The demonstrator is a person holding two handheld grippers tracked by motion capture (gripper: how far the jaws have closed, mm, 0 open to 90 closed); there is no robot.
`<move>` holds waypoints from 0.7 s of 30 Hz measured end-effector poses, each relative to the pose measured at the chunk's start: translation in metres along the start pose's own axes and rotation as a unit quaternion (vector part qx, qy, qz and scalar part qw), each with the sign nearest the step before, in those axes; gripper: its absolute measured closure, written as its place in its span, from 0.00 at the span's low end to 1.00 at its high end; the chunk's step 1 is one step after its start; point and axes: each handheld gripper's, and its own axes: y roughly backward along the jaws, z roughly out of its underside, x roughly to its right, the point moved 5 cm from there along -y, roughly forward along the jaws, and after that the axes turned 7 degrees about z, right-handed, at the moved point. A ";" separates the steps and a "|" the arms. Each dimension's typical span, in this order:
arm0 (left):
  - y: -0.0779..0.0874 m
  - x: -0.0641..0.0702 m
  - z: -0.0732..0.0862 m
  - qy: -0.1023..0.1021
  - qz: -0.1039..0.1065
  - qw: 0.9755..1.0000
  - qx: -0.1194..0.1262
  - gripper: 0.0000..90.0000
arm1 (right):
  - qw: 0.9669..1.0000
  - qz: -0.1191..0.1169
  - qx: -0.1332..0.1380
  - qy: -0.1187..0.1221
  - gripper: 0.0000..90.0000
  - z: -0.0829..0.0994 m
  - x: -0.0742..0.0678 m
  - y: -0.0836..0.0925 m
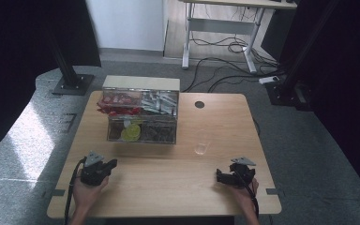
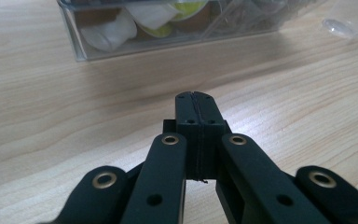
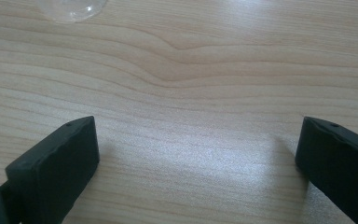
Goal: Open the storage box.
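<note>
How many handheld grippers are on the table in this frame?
2. The left gripper rests near the table's front left with jaws shut; the right gripper rests near the front right with jaws open.

The left gripper (image 2: 196, 100) rises from the bottom over the pale wood desk (image 2: 51, 121), its two black jaws pressed flat together — only a thin seam runs between them, and nothing is held. Brass-ringed pivots show on the black link arms behind the jaws. Ahead, toward the far edge, stands a clear box (image 2: 168, 28), its near wall facing the jaws and well apart from them. Through the wall show a white pod (image 2: 109, 35) lying on its side and a yellow-green pod (image 2: 186, 7) beside it — the other contents are too blurred to tell. At the far right, a clear cup (image 2: 349, 21) rests on the desk, just beside the box's corner.
</note>
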 end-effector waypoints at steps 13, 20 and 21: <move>0.004 -0.007 -0.010 0.010 0.002 1.000 0.010 1.00 | 1.000 0.002 0.001 -0.002 0.00 0.000 0.000 0.000; -0.002 -0.012 -0.019 0.016 0.005 1.000 0.010 1.00 | 1.000 0.003 0.001 -0.002 0.00 0.000 0.000 0.000; -0.003 -0.013 -0.020 0.014 0.005 1.000 0.010 1.00 | 1.000 0.003 0.001 -0.002 0.00 0.000 0.000 0.000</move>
